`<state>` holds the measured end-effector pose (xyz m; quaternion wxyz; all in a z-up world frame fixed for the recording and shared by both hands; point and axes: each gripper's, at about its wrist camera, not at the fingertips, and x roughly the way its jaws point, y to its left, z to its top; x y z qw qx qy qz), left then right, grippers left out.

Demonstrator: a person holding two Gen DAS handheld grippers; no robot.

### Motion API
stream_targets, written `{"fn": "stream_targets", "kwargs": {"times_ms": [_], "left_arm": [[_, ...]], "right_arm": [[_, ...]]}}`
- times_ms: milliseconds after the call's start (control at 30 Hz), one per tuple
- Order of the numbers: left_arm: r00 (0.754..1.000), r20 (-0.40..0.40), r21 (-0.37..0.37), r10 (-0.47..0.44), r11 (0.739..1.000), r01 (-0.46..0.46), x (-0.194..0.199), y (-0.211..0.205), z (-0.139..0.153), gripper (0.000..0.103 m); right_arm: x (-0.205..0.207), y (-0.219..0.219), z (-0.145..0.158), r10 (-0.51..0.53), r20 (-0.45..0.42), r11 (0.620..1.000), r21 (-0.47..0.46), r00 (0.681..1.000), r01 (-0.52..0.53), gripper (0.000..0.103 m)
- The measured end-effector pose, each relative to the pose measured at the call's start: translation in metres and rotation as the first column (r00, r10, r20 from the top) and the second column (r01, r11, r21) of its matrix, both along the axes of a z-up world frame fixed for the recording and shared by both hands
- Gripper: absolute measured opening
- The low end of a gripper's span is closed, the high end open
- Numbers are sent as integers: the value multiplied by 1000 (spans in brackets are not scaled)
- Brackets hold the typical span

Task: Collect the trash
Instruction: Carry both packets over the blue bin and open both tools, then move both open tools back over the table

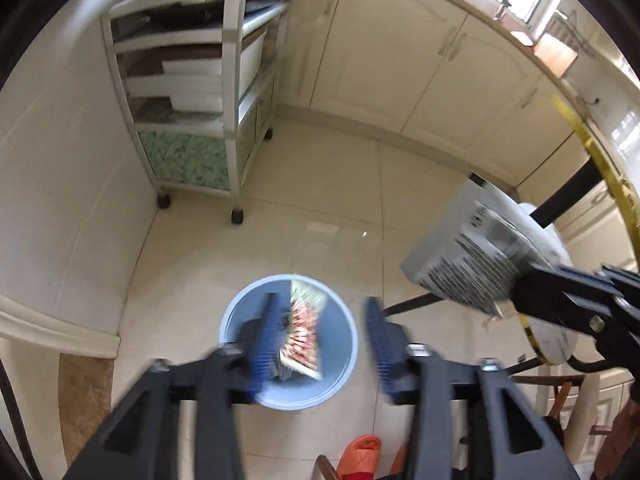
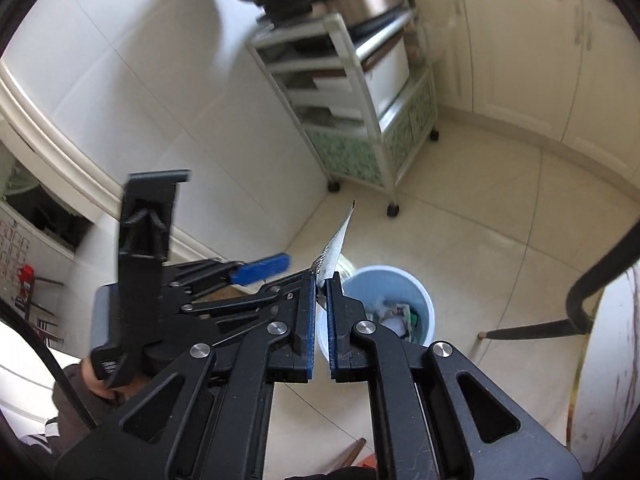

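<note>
Over the floor bin [image 1: 288, 340]: left gripper [image 1: 320, 336], jaws apart, nothing pressed; red-printed wrapper [image 1: 306, 330] loose between them, above or inside the bin, cannot tell which. Right gripper [image 2: 320, 308]: clamped on a silver packet [image 1: 464, 252] beside the bin. Shelf cart [image 1: 192, 92] behind.

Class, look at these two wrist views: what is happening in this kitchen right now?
A person holding two grippers is throwing rubbish into a blue bin on the tiled floor. The left gripper is open above the bin, with a red-and-white wrapper below its fingers, apparently loose in the bin's mouth. The right gripper is shut on a flat silver packet and has not yet dropped it.
</note>
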<state>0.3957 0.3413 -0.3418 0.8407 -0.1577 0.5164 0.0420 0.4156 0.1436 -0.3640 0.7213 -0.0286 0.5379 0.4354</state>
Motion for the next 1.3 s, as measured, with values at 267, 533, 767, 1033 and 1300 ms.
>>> {"fn": "stream_targets", "kwargs": {"times_ms": [267,533,767,1033,1300], "left_arm": [[997,-34,71,62,996,-60,-1,-7,1,57],[995,73,93,63,993,-70,-17,-39,56,58],[967,253,141,-28,990,-8,-31,-111,138,64],[895,377,211,-238,963,168,-24,-239,206,77],[875,329,200,-355,932,303,39,-366,216,83]], "right_arm": [[9,25,-35,18,-45,999,-44,999,-20,11],[-5,-17,34,-63,122,998,-3,990,64,41],[-17,-111,130,-203,281,978,102,938,181,66],[-25,-262,195,-419,414,907,154,808,392,92],[-11,-404,200,-580,427,796,115,694,595,94]]}}
